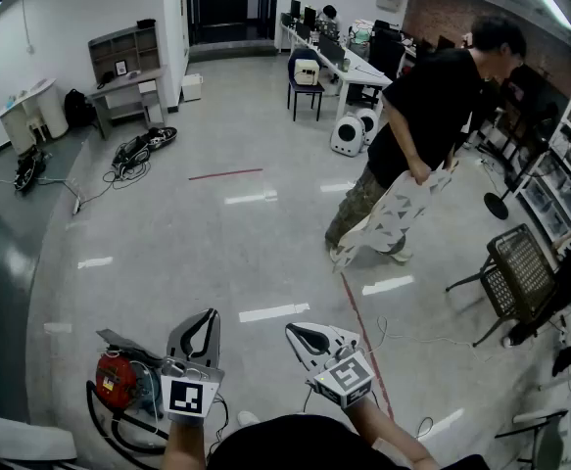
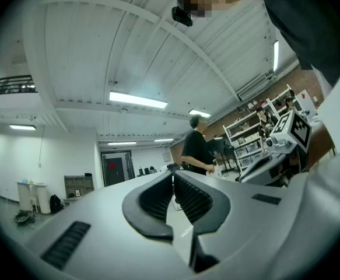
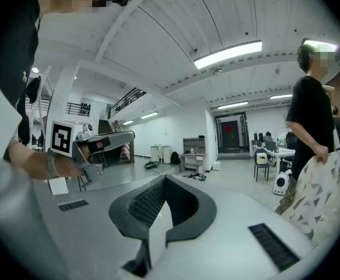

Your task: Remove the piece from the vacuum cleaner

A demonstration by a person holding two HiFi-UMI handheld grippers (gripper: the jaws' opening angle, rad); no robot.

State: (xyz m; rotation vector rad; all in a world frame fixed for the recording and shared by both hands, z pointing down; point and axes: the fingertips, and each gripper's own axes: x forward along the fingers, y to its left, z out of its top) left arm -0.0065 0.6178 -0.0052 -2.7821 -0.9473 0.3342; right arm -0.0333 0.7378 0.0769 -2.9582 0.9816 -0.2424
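Observation:
A red vacuum cleaner (image 1: 117, 380) with a black hose lies on the floor at the lower left of the head view, just left of my left gripper (image 1: 209, 315). That gripper is held up in the air, apart from the vacuum, jaws shut with nothing between them. My right gripper (image 1: 296, 330) hovers beside it, also shut and empty. In the left gripper view the closed jaws (image 2: 172, 174) point across the room and slightly up, with the right gripper (image 2: 274, 153) at the right. The right gripper view shows its closed jaws (image 3: 165, 178) and the left gripper (image 3: 102, 144) at the left.
A person in black (image 1: 432, 116) stands at the right holding a white patterned sheet (image 1: 393, 213). A black mesh chair (image 1: 515, 272) and shelving stand further right. Red floor tape (image 1: 363, 331) runs past my right gripper. Cables (image 1: 138, 150) lie far left; desks and a chair (image 1: 307, 81) at the back.

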